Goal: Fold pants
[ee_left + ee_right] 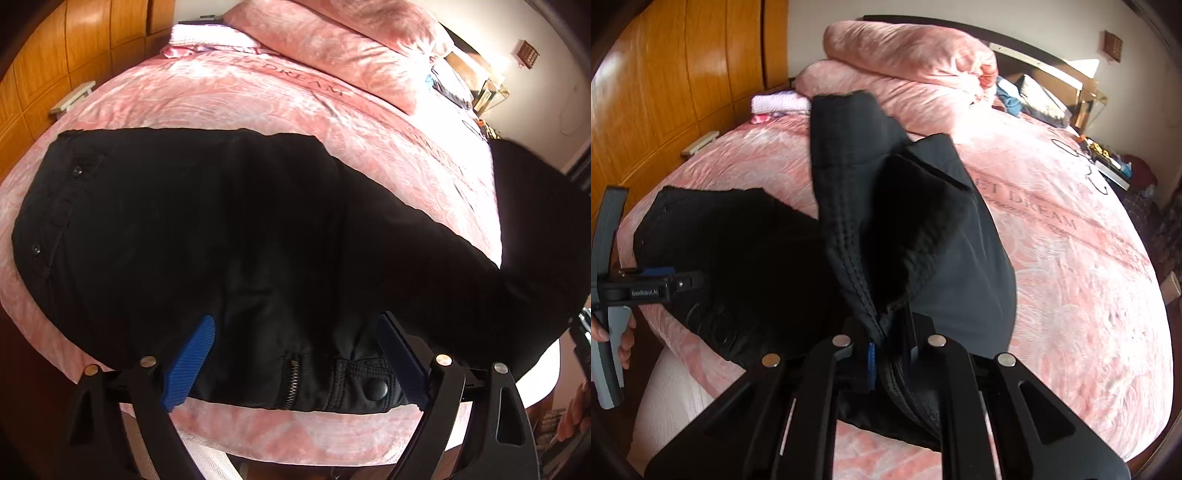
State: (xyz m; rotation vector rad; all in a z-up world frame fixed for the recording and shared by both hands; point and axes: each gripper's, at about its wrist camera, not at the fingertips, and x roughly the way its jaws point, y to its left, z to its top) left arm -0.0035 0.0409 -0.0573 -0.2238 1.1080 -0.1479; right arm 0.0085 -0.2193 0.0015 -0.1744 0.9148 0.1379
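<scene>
Black pants (229, 229) lie on the pink bedspread (258, 96), waist end with zipper and snap toward me. My left gripper (295, 354) is open, its blue fingers (192, 354) spread over the waistband near the bed's front edge. My right gripper (877, 354) is shut on the leg cuffs of the pants (857, 206), which stand lifted above the bed and lean toward the waist part. The left gripper (659, 282) also shows at the left edge of the right wrist view, held by a hand.
Pink pillows (908, 70) and folded towels (779, 101) sit at the head of the bed. A wooden wardrobe (676, 81) stands at the left. Clutter lies on the far right side (1108, 158).
</scene>
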